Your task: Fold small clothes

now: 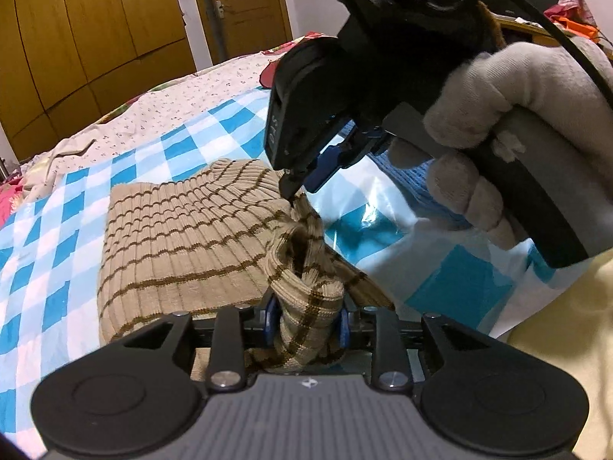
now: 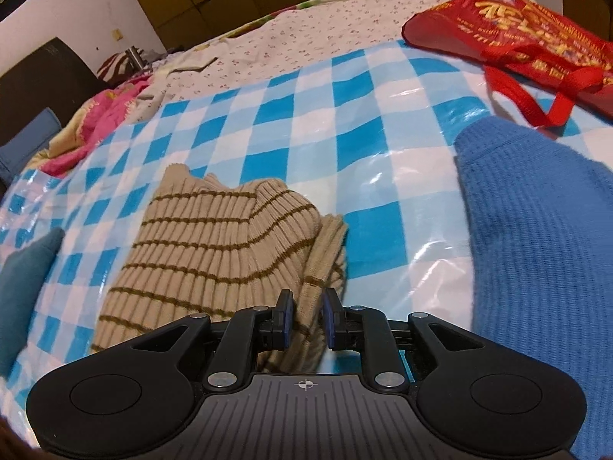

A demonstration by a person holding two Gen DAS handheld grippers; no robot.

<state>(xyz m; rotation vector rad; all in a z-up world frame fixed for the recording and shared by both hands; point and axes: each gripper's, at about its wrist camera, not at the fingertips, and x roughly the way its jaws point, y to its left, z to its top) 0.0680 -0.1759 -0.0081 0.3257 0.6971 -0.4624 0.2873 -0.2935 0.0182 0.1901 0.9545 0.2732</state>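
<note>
Left wrist view: striped beige sweater (image 1: 184,237) lies on the blue-checked plastic sheet (image 1: 57,253), left of centre. Left gripper (image 1: 306,324) is clamped on a bunched fold at the garment's right edge. Right gripper (image 1: 293,195), held by a gloved hand (image 1: 509,115), pinches the same fold further up. Right wrist view: fabric sits between its narrowly parted pads (image 2: 288,318); blue knit (image 2: 536,230) right, red bag (image 2: 509,42) beyond.

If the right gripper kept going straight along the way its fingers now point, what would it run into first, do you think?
The right gripper already has a fold of the beige striped sweater between its fingers, so going on it would push further into that knit, likely its bunched edge just ahead. Beyond lies the blue checkered sheet; depth is hard to judge.
</note>
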